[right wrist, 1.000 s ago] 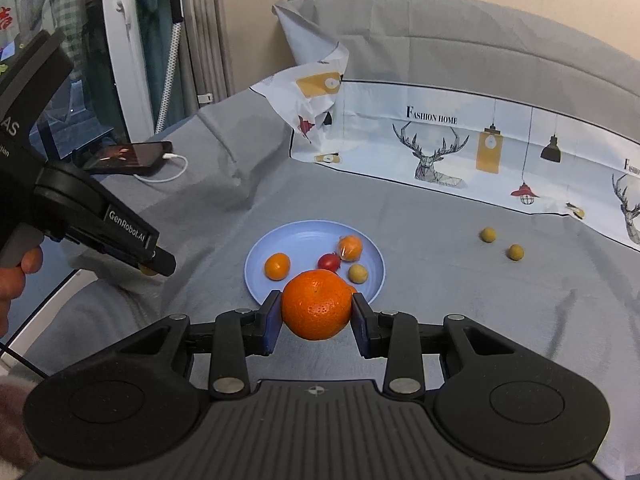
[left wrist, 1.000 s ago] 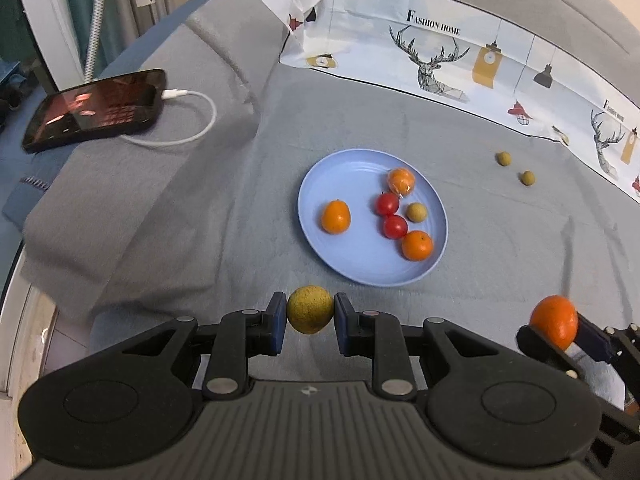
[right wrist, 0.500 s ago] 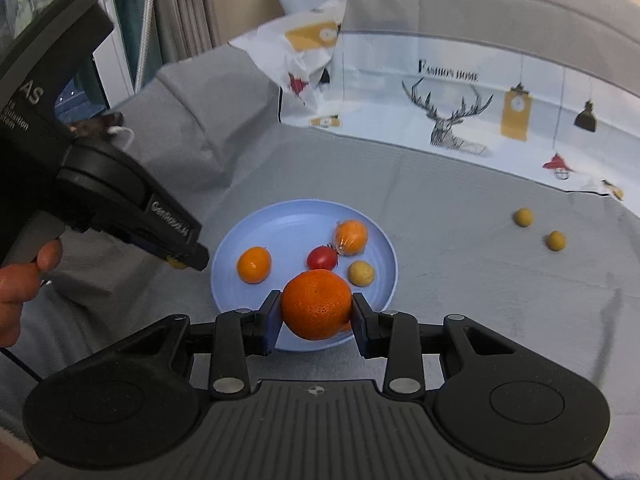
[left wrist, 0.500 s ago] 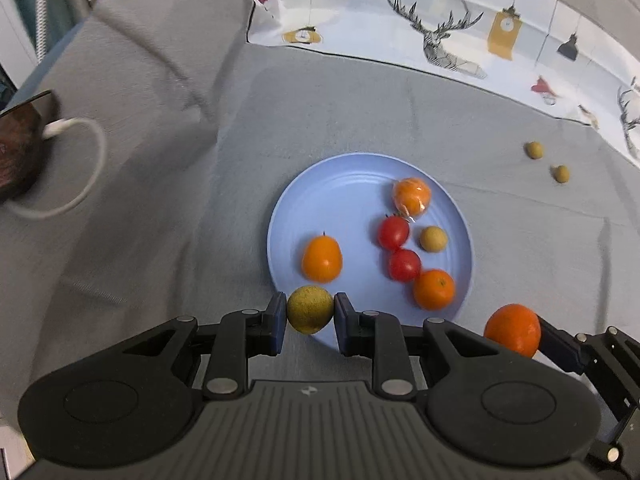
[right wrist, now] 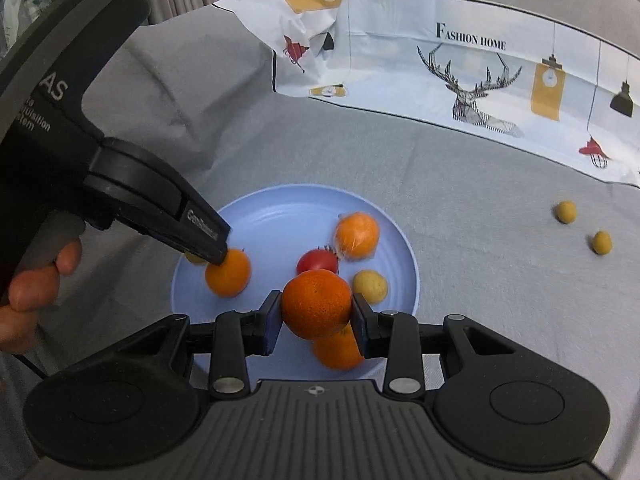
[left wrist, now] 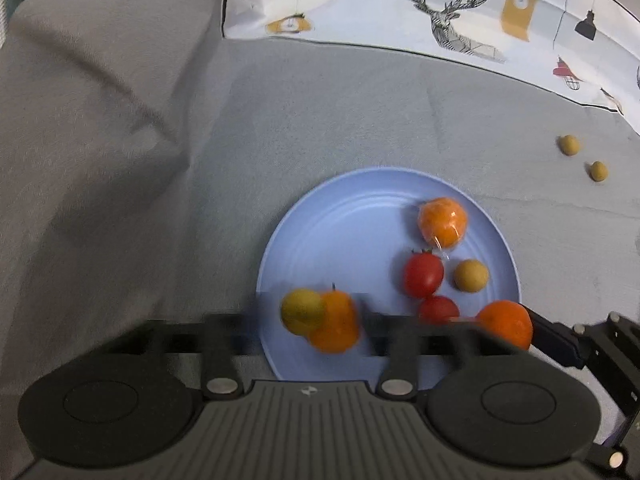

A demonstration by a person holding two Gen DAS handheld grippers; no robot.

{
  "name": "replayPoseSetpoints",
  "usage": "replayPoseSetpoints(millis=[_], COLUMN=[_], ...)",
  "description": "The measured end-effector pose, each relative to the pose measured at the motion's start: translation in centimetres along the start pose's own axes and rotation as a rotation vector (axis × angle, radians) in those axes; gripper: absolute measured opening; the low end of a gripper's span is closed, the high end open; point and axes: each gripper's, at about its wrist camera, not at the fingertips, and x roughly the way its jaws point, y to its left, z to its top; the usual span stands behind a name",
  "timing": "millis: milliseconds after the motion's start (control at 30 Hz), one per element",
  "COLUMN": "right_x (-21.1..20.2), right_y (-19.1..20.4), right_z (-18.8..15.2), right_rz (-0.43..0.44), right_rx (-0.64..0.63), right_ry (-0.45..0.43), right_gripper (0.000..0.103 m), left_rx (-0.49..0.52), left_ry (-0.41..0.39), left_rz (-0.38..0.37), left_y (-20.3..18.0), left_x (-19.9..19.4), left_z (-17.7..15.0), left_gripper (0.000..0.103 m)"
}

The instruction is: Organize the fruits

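A blue plate (left wrist: 352, 216) (right wrist: 280, 216) on grey cloth holds several fruits: a wrapped orange (left wrist: 442, 222), two red tomatoes (left wrist: 423, 274), a small tan fruit (left wrist: 471, 276) and an orange fruit (left wrist: 336, 322). My left gripper (left wrist: 310, 320) is blurred and open over the plate's near left edge; the yellow-green fruit (left wrist: 302, 311) lies free between its spread fingers, against the orange fruit. My right gripper (right wrist: 316, 312) is shut on a tangerine (right wrist: 316, 309) above the plate's near side; the tangerine also shows in the left wrist view (left wrist: 506, 324).
Two small tan fruits (left wrist: 569, 145) (left wrist: 598, 171) lie on the cloth to the right of the plate. A white printed cloth with a deer (left wrist: 440, 20) lies behind. The grey cloth folds up at the left (left wrist: 100, 100).
Both grippers moved forward over the plate. My left gripper opened and let go of the yellow-green fruit onto the plate. The right gripper still holds the tangerine.
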Motion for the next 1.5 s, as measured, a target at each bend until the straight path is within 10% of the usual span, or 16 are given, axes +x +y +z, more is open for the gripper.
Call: replayPoseSetpoints(millis=[367,833,1500], right_x=[-4.9,-18.2,-25.8], right_y=[0.8,4.8,6.9], right_z=[-0.8,-5.8,-8.6], right_rz=[0.004,-0.045,-0.097], right_rx=[-0.065,-0.093,-0.158], right_ry=[0.017,-0.144,-0.316], right_gripper=[0.088,0.097,0.100], left_rx=[0.007,-0.109,-0.104], left_ry=[-0.113,-0.173,-0.367], left_rz=[0.040,0.081,0.086], left_y=[0.5,2.3,0.6], left_x=[-8.1,-17.7,-24.8], left_z=[-4.6,-15.3,-19.1], left_gripper=[0.102,0.103,0.103])
